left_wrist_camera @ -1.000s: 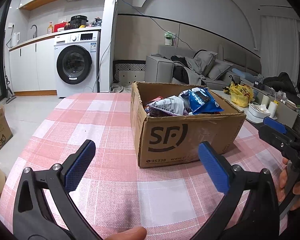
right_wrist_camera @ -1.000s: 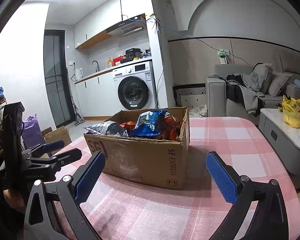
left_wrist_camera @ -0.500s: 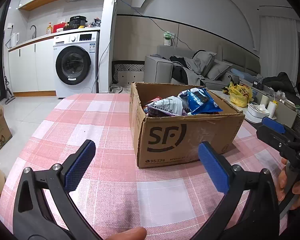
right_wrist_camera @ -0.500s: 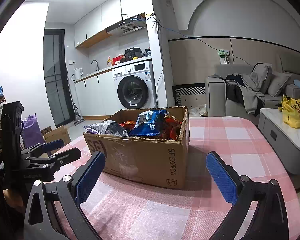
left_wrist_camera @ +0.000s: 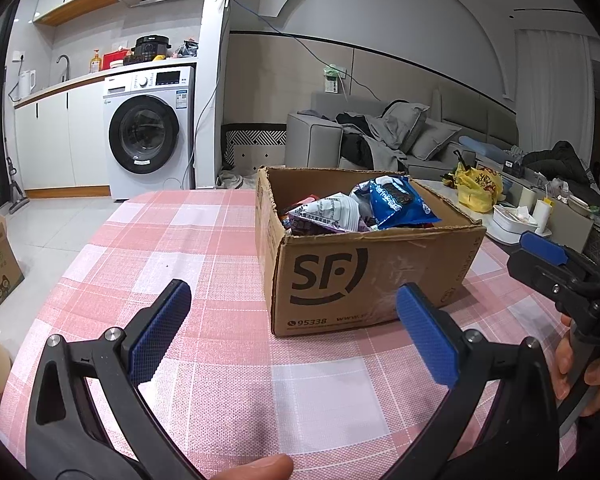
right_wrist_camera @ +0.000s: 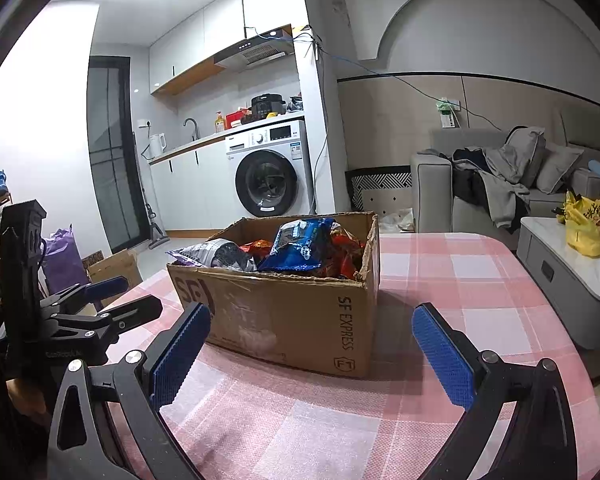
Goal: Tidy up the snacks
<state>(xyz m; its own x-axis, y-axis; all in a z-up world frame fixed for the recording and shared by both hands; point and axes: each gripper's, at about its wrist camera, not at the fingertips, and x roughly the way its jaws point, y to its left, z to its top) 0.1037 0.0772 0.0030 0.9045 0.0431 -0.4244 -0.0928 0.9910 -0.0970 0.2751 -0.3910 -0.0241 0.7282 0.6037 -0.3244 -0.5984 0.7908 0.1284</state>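
Left wrist view gives you the counter [left_wrist_camera: 204, 240] under its pink check cloth, and on it the open box [left_wrist_camera: 364, 276], standing upright right of centre. Inside, the snacks [left_wrist_camera: 364, 210] are heaped to the rim: a blue bag [left_wrist_camera: 400, 202] on top, a white-and-purple bag [left_wrist_camera: 328, 214] against the near wall, red and orange packs [right_wrist_camera: 342, 258] beneath. That fits snacks already gathered in, or a box waiting to be sorted out; you cannot tell which from here. Your left tongs [left_wrist_camera: 292, 326] hang wide open and empty, short of the box's near face, and your right tongs [right_wrist_camera: 312, 354] are equally spread and empty, facing its corner. Expect the bags to be light, puffy, slick and easily crushed, so pinch a crimped seam or loose corner rather than the belly. The cardboard is stiff but torn at the rim; its walls would likely block a low approach, so come from above. Around the box the cloth lies bare; each of your tongs sits just beside the other.
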